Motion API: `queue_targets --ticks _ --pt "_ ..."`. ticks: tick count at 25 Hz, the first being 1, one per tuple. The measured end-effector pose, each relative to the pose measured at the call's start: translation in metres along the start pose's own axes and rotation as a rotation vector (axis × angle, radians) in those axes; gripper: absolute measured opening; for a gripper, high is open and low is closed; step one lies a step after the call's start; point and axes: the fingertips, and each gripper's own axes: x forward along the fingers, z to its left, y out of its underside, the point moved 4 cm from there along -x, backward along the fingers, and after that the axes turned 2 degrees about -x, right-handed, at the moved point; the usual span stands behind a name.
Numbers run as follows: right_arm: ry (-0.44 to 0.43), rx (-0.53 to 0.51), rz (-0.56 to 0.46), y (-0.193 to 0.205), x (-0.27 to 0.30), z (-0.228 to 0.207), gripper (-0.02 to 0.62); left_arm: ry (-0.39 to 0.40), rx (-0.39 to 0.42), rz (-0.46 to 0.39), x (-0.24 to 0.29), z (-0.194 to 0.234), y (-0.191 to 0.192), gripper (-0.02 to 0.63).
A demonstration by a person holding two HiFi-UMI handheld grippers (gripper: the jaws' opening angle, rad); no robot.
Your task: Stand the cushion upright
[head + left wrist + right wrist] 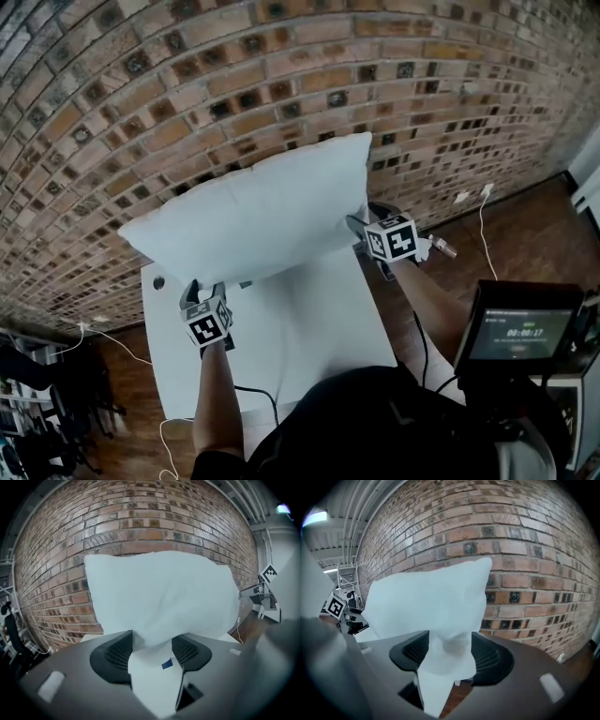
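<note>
A white cushion (253, 211) stands on its long edge at the back of the white table (309, 319), leaning on the brick wall, its right end higher. My left gripper (202, 286) is at its lower edge near the left end. Seen from the left gripper (152, 641), the jaws are apart with a fold of the cushion (159, 597) bulging loosely between them. My right gripper (356, 225) is at the lower right corner. From the right gripper (450, 641), a lump of the cushion (426, 602) fills the gap between the parted jaws.
The brick wall (281, 75) stands right behind the cushion. A device with a lit screen (520, 333) sits at the right, over wooden floor with a white cable (483, 225). Dark chairs (37, 394) stand at the lower left. A small hole (158, 281) marks the table's left corner.
</note>
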Motion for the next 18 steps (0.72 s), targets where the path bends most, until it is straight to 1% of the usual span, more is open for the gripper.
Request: queue_targets --ticks 1,5,6,7,8,9,12,15,16,17,18 --pt "-0.005 -0.008 -0.007 -0.002 -0.007 0.002 0.285 0.003 -0.003 -0.003 -0.005 -0.004 -0.001 0.256" --pt "-0.055 -0.056 -0.035 -0.007 -0.026 0.024 0.229 0.008 -0.034 -0.028 -0.027 -0.008 0.001 0.256" --pt "-0.064 -0.067 -0.043 -0.008 -0.030 0.028 0.229 0.013 -0.052 -0.048 -0.031 -0.009 0.001 0.255" --pt "-0.070 -0.075 -0.050 -0.009 -0.034 0.032 0.229 0.021 -0.073 -0.074 -0.036 -0.011 -0.001 0.234" --pt "-0.075 -0.081 -0.053 -0.011 -0.038 0.036 0.229 0.030 -0.095 -0.103 -0.042 -0.012 -0.004 0.185" --pt "-0.083 -0.086 -0.055 -0.012 -0.039 0.040 0.229 0.042 -0.110 -0.124 -0.046 -0.013 -0.007 0.161" --pt "-0.109 -0.092 -0.058 -0.012 -0.040 0.057 0.229 0.070 -0.114 -0.149 -0.058 -0.017 -0.007 0.163" --pt "-0.115 -0.089 -0.066 -0.008 -0.048 0.070 0.229 0.090 -0.124 -0.205 -0.072 -0.022 -0.009 0.149" --pt "-0.109 -0.087 -0.072 -0.009 -0.053 0.072 0.229 0.105 -0.128 -0.233 -0.077 -0.024 -0.012 0.135" --pt "-0.103 -0.081 -0.080 -0.009 -0.058 0.074 0.229 0.127 -0.130 -0.265 -0.082 -0.026 -0.015 0.095" --pt "-0.098 -0.074 -0.090 -0.009 -0.065 0.077 0.227 0.157 -0.131 -0.298 -0.089 -0.029 -0.018 0.027"
